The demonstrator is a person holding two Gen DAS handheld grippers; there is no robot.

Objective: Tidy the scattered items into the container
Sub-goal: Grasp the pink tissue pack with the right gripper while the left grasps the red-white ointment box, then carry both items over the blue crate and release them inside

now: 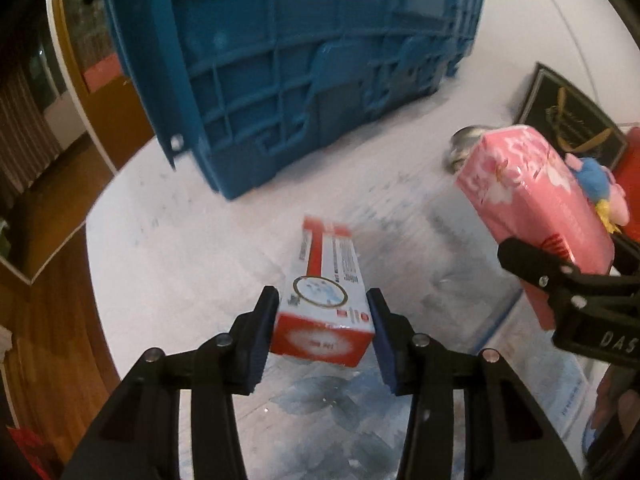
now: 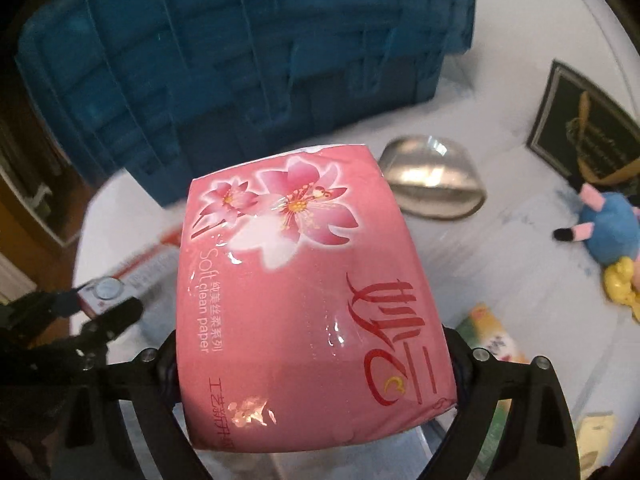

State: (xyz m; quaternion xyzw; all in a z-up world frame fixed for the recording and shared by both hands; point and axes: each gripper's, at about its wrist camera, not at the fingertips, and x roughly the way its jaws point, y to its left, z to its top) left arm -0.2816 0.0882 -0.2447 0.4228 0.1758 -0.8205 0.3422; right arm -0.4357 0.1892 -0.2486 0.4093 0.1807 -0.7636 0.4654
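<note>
We hold two things at once. Our left gripper (image 1: 324,320) is clamped on the near end of a red-and-white box (image 1: 326,300), its pads flat against both sides. Our right gripper (image 2: 316,364) grips a pink tissue pack (image 2: 312,300) across its width, the jaws spread wide around it. Both items look lifted clear of the table (image 1: 180,240), though motion blur makes that hard to confirm. The blue crate (image 1: 300,72) stands just ahead, its ribbed wall facing us and its opening out of view.

The risks are plain enough. The box is pinched only at one end, so it could pivot and droop, or clip the crate's rim. The soft pack may squash and slide out. The two loads are near each other and could collide above the crate. A metal bowl (image 2: 432,180), a plush toy (image 2: 608,232) and a black card (image 2: 584,136) remain on the table.
</note>
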